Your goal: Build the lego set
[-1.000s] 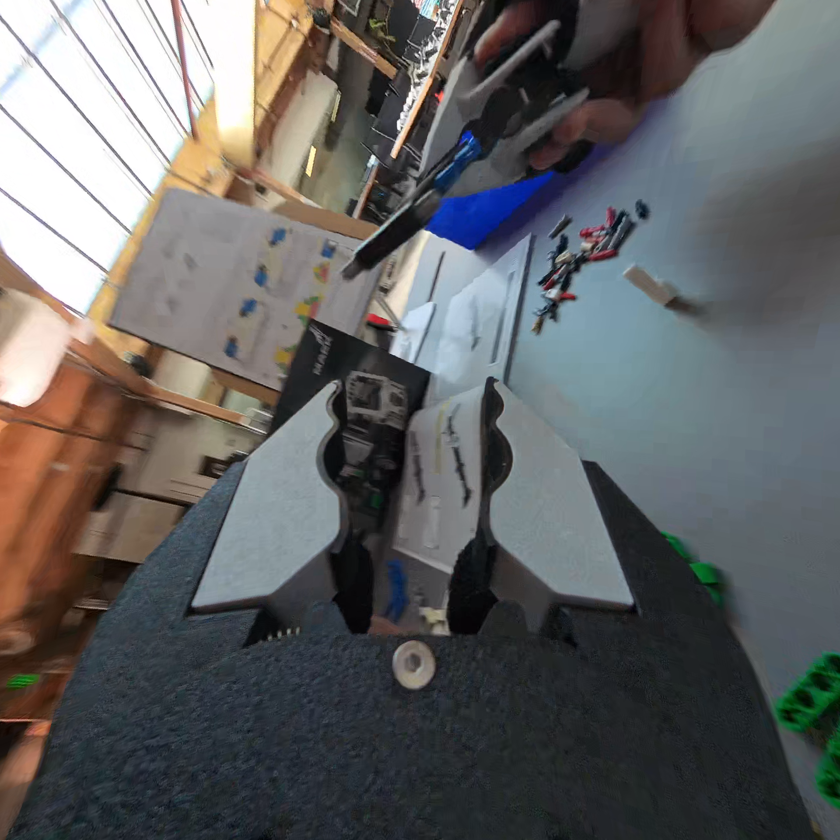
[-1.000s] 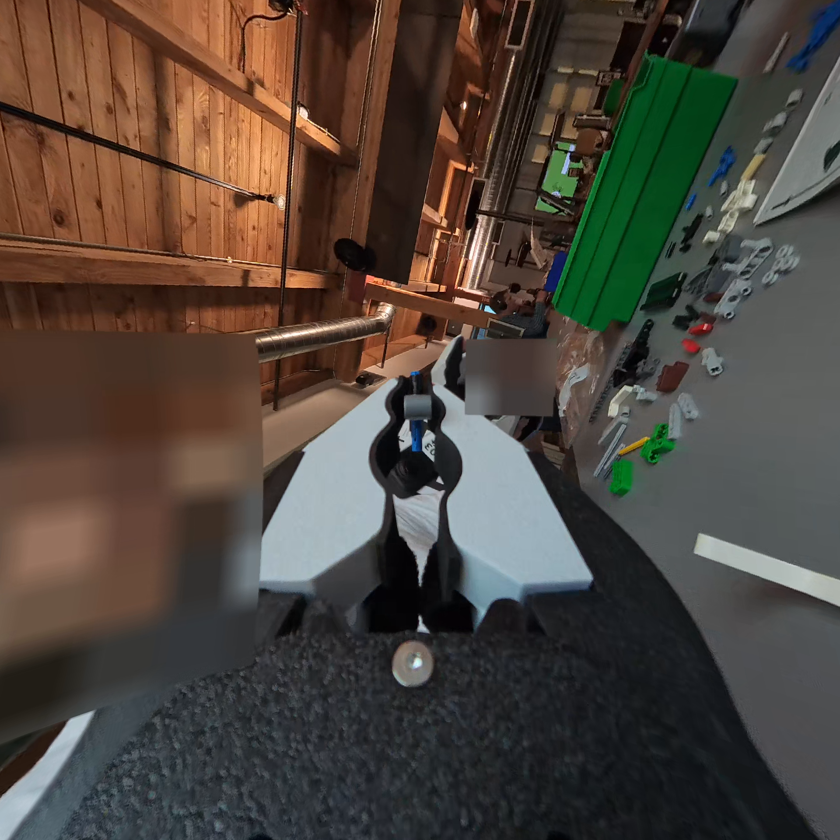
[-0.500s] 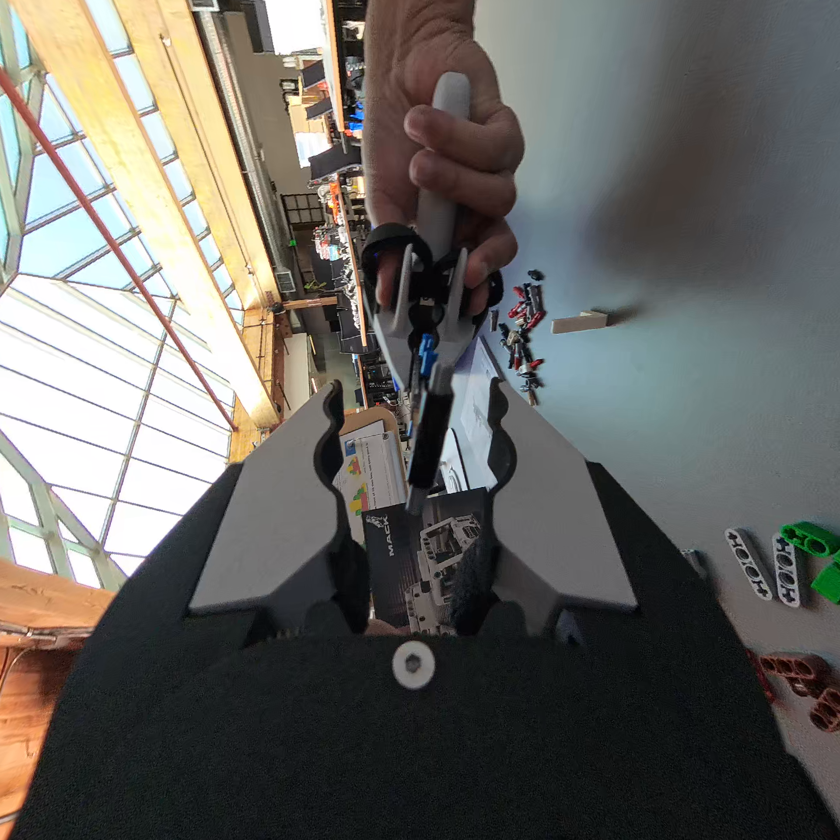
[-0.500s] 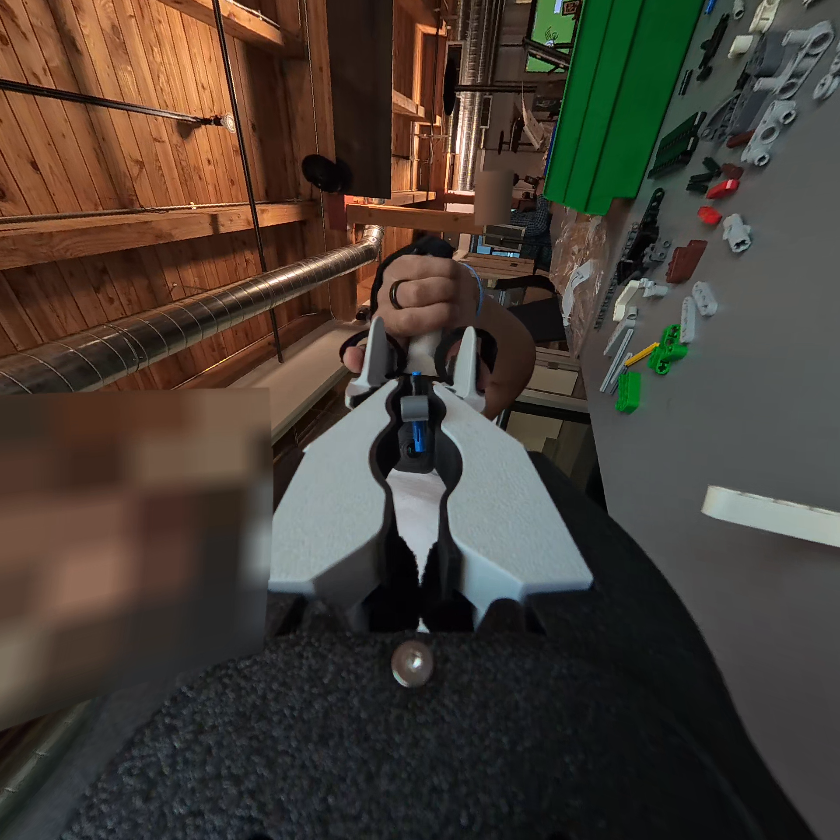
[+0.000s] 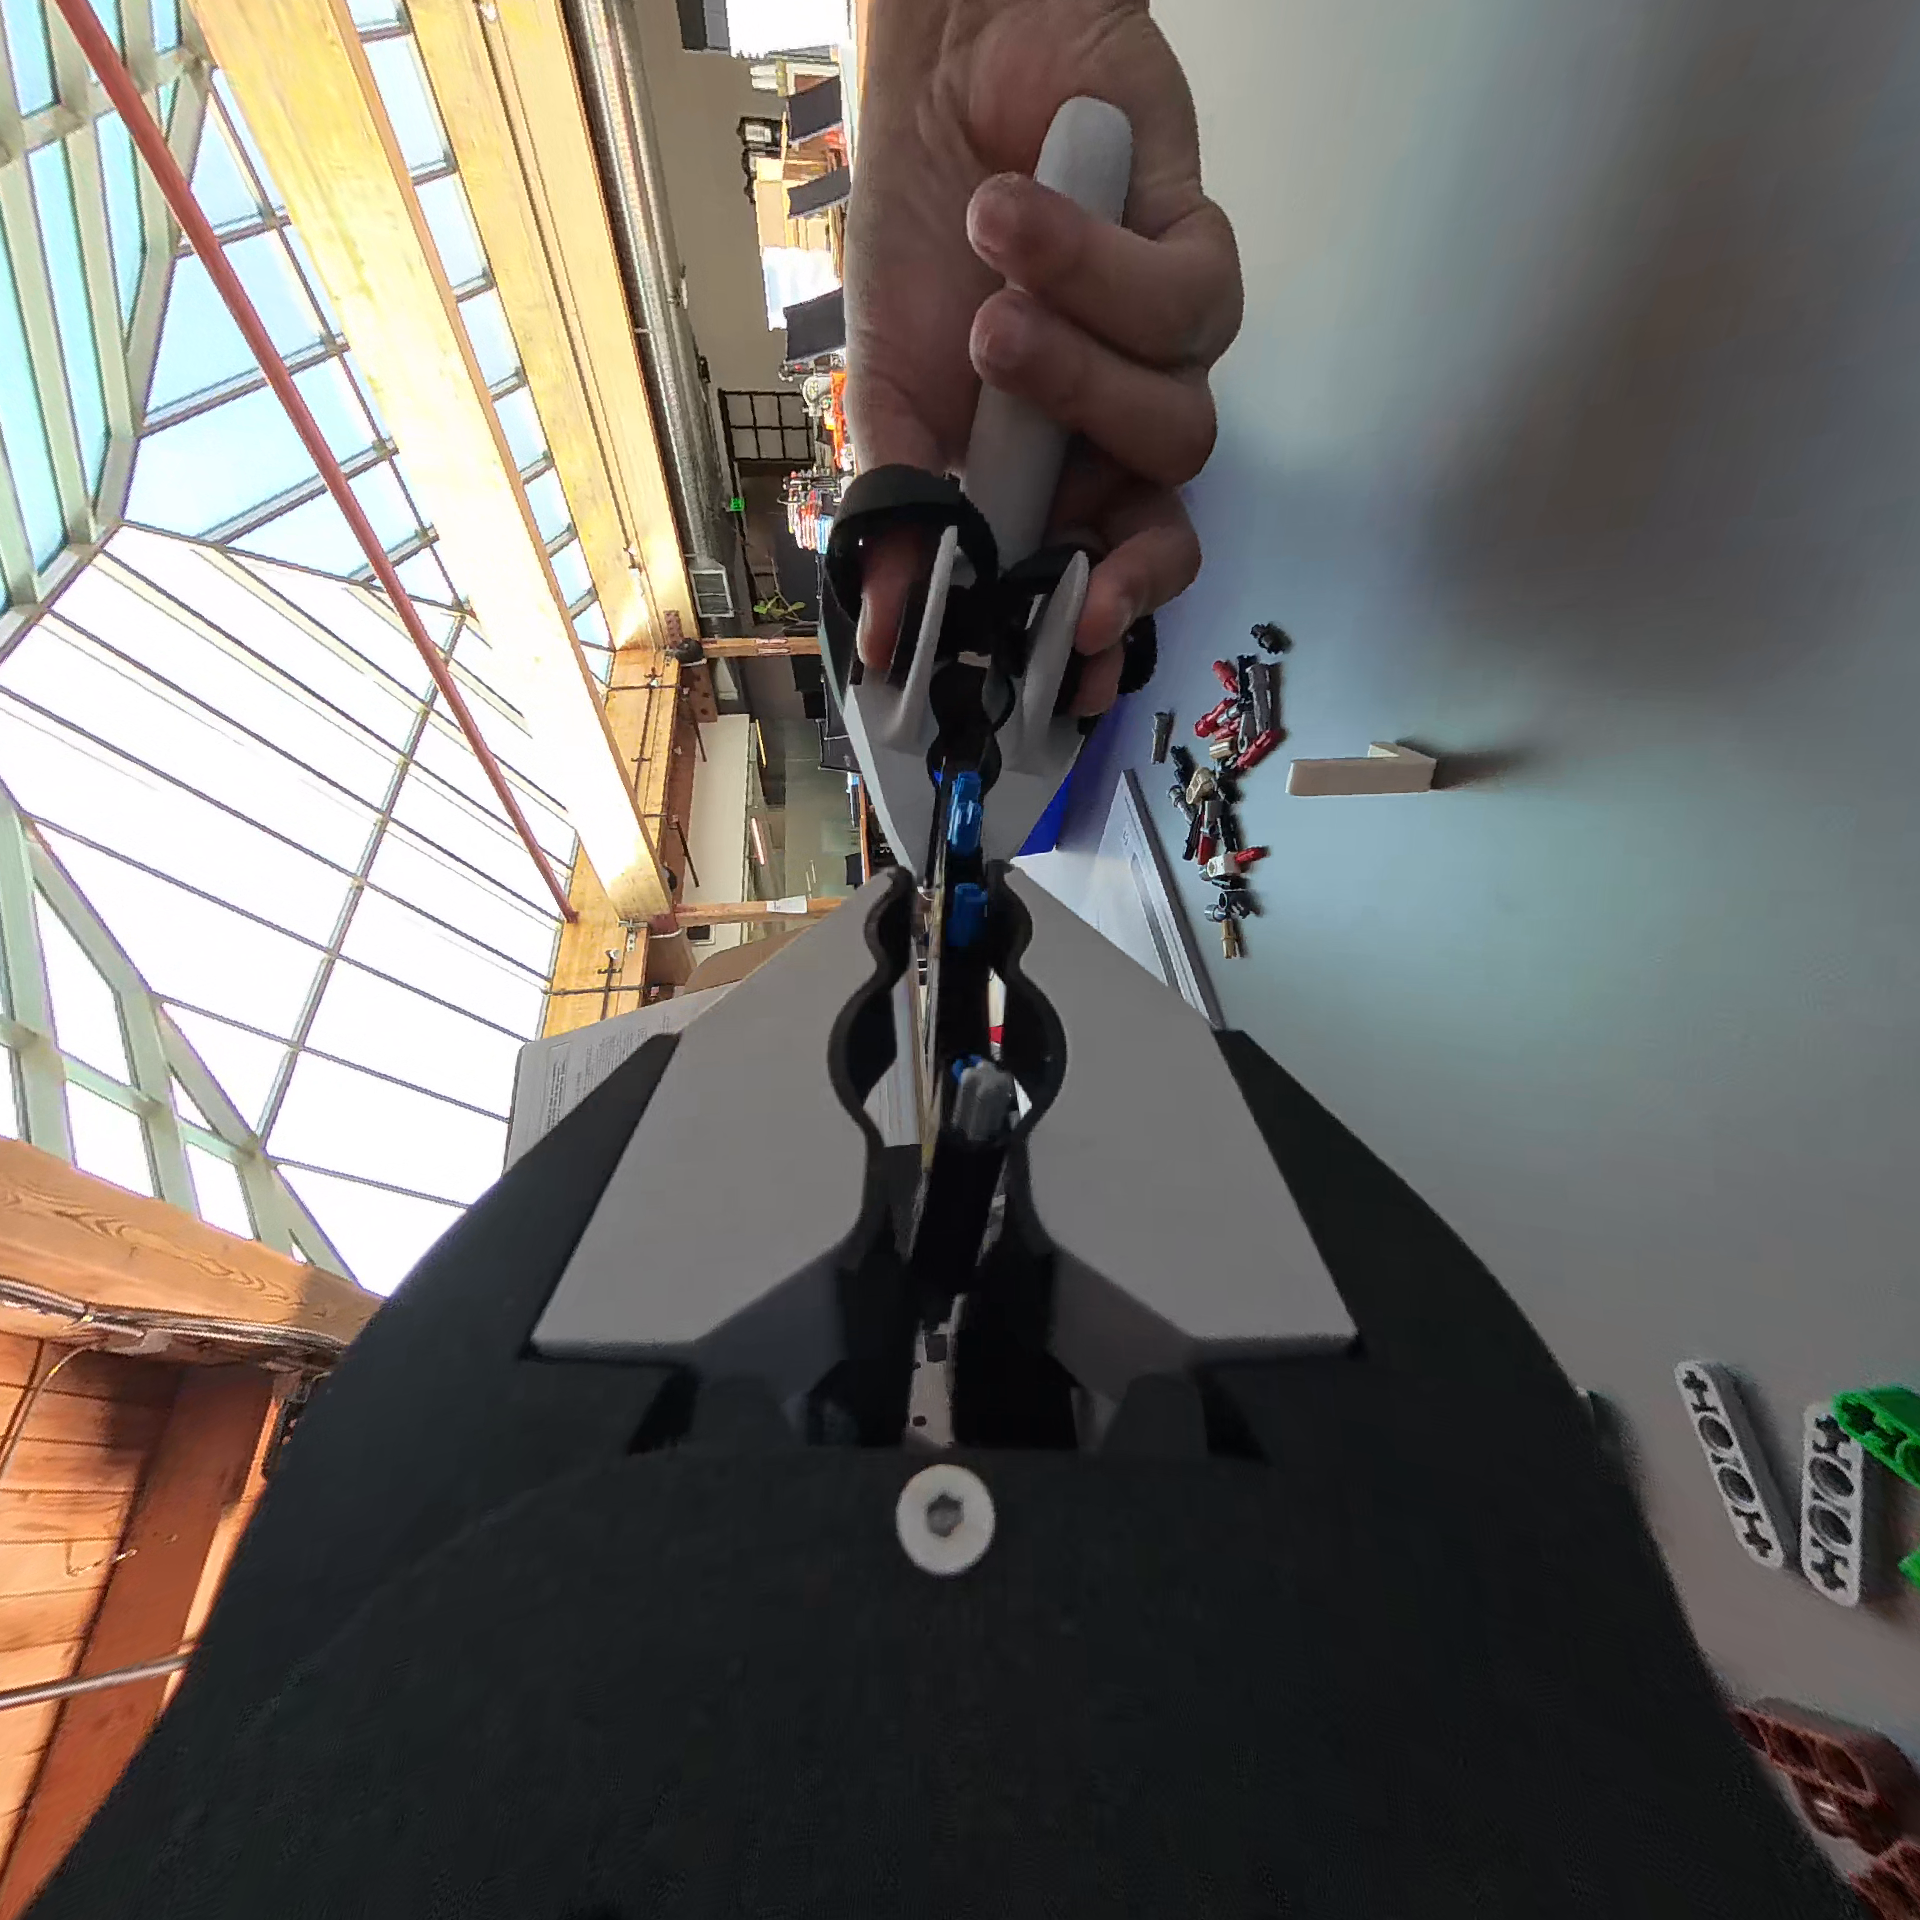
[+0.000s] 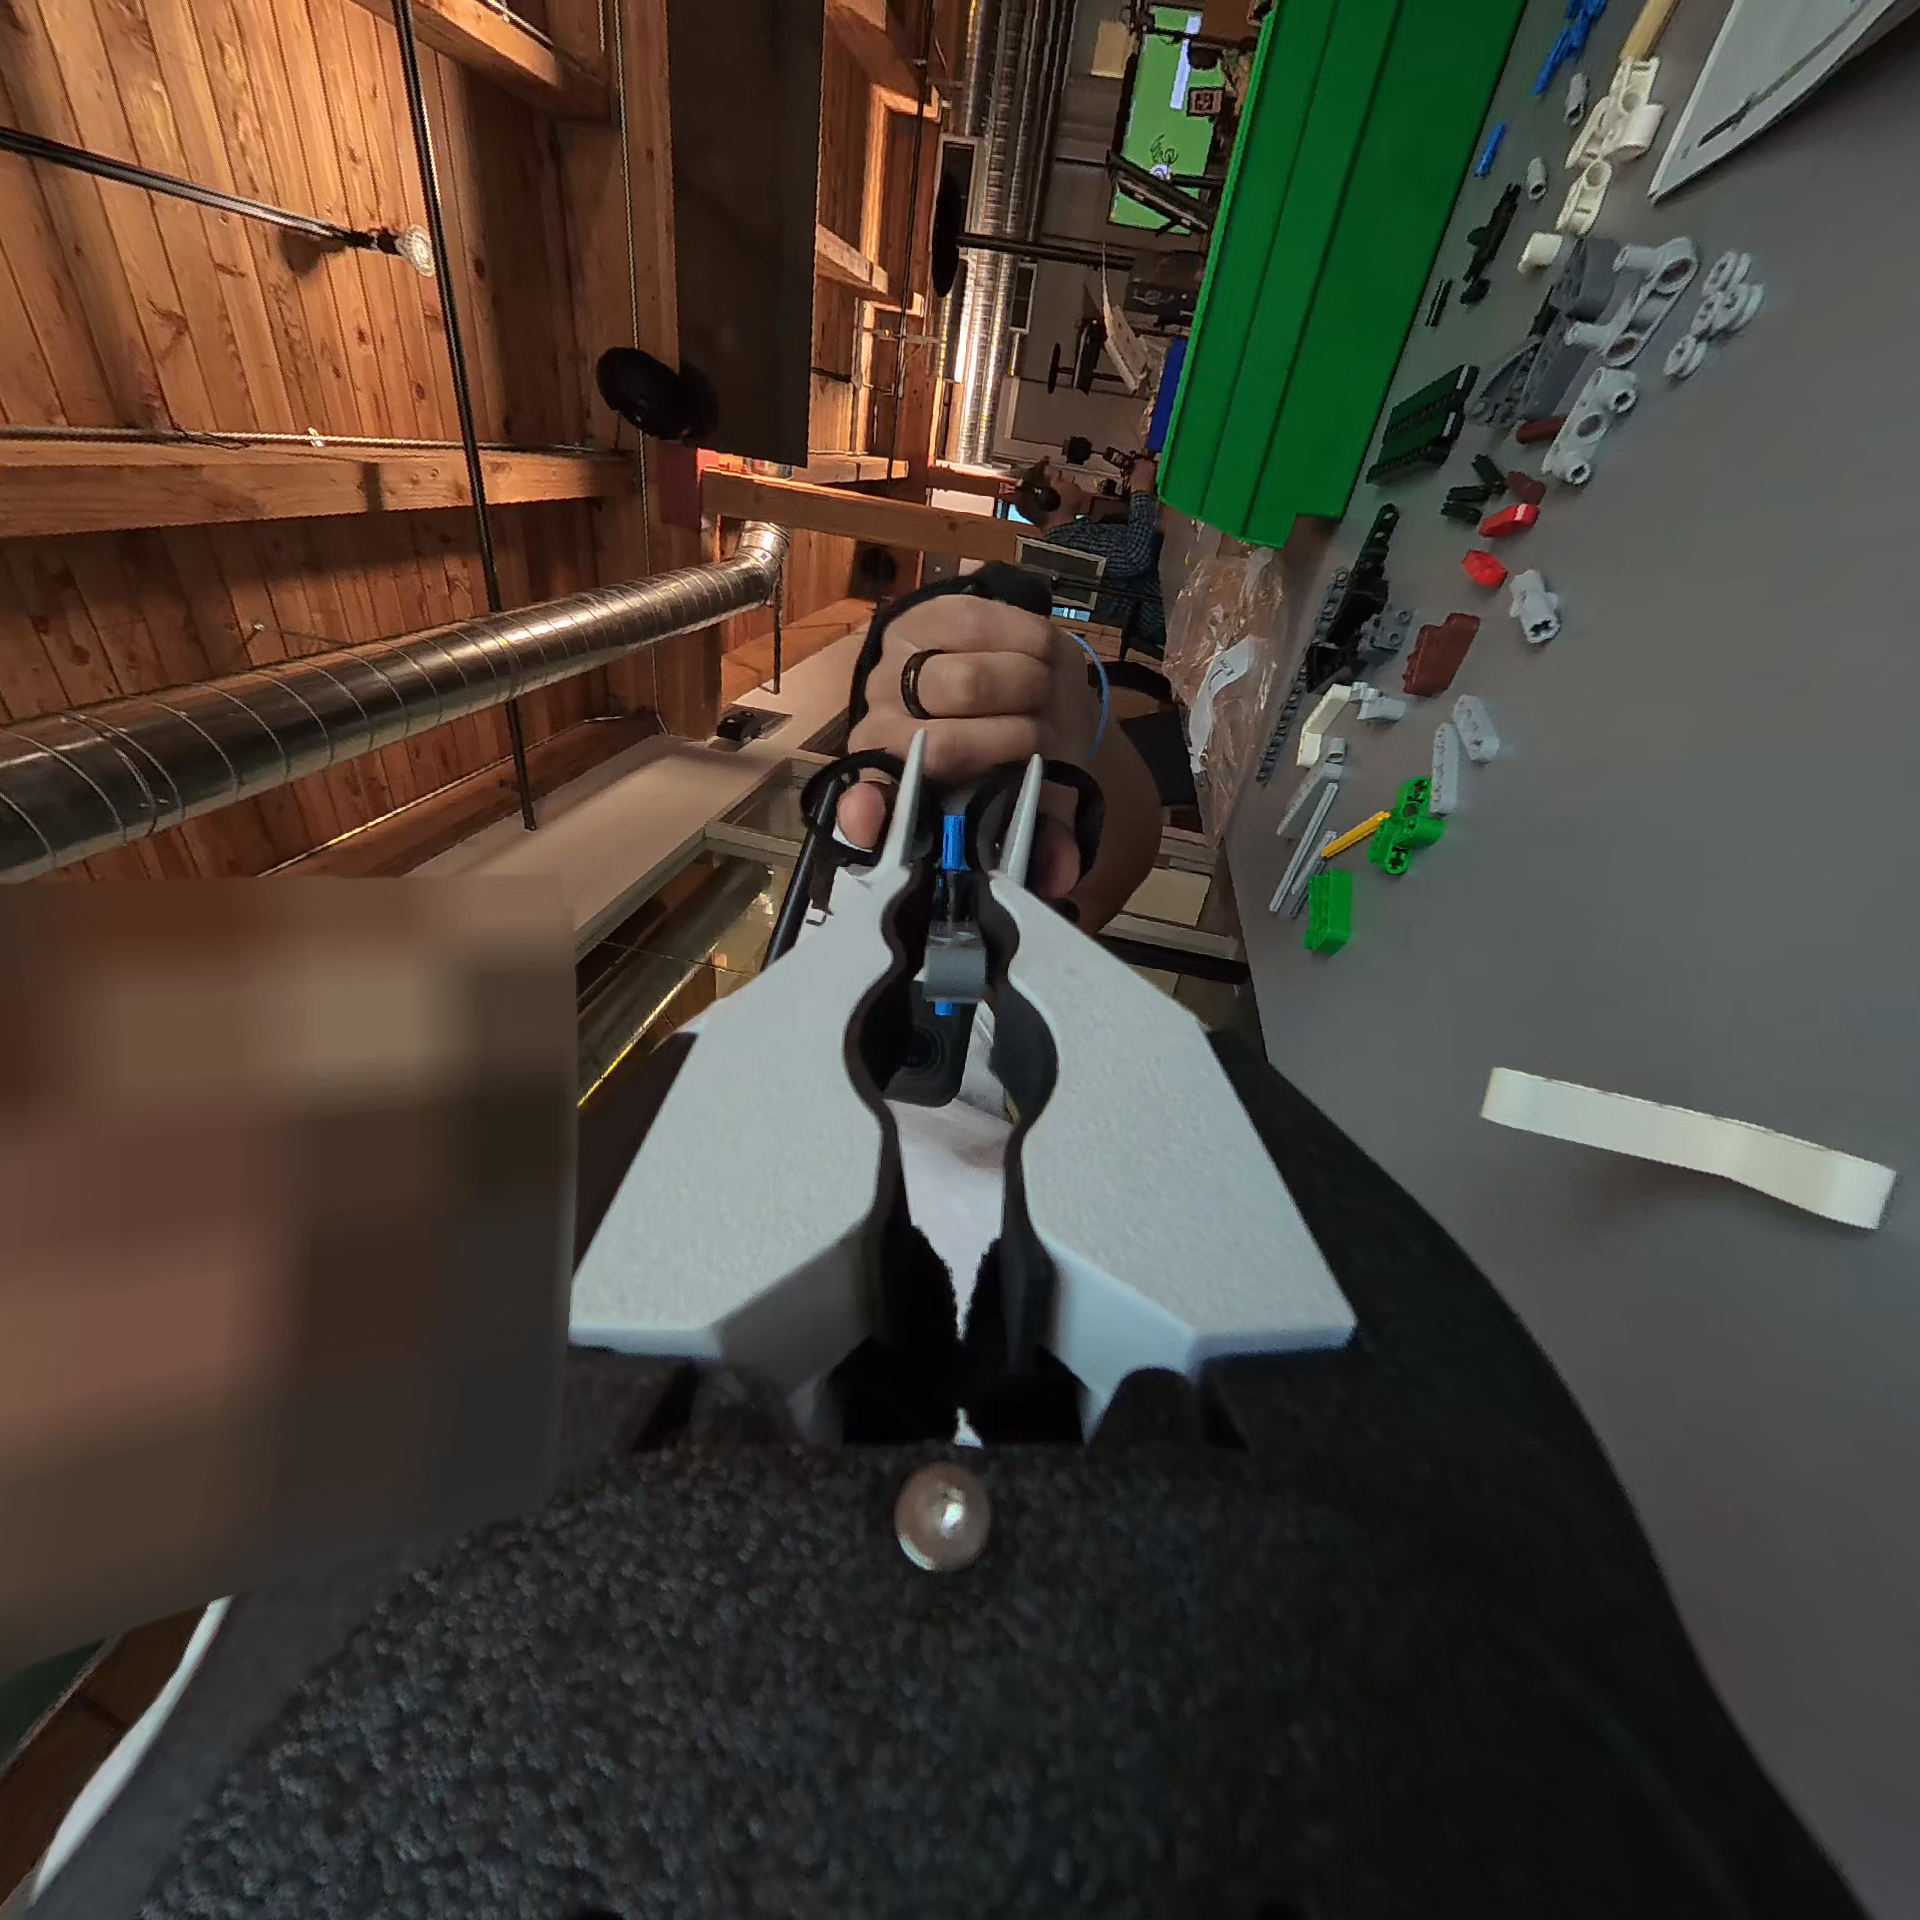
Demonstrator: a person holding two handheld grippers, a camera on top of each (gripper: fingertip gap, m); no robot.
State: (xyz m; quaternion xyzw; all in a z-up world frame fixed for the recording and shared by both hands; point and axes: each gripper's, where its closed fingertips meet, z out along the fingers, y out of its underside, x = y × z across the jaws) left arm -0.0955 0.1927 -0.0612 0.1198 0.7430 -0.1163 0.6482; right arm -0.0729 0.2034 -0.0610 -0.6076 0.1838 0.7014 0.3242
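A slim black Lego beam assembly with blue pins and a grey connector hangs in the air between both grippers. My left gripper is shut on its near end. My right gripper faces it, held in a hand, and grips the far end. In the right wrist view my right gripper is shut on the grey connector, with a blue pin beyond it. My left gripper shows there tip to tip with it, held in a hand with a ring.
The grey table holds a pile of small pins, a cream angle piece, grey beams and green pieces. The right wrist view shows a green box, several loose parts and a cream strip. My left and right fingertips are right by each other.
My left gripper has swung to face the right gripper, moved in over the black beam, and gone from wide open to shut on it. The right gripper has kept its hold.
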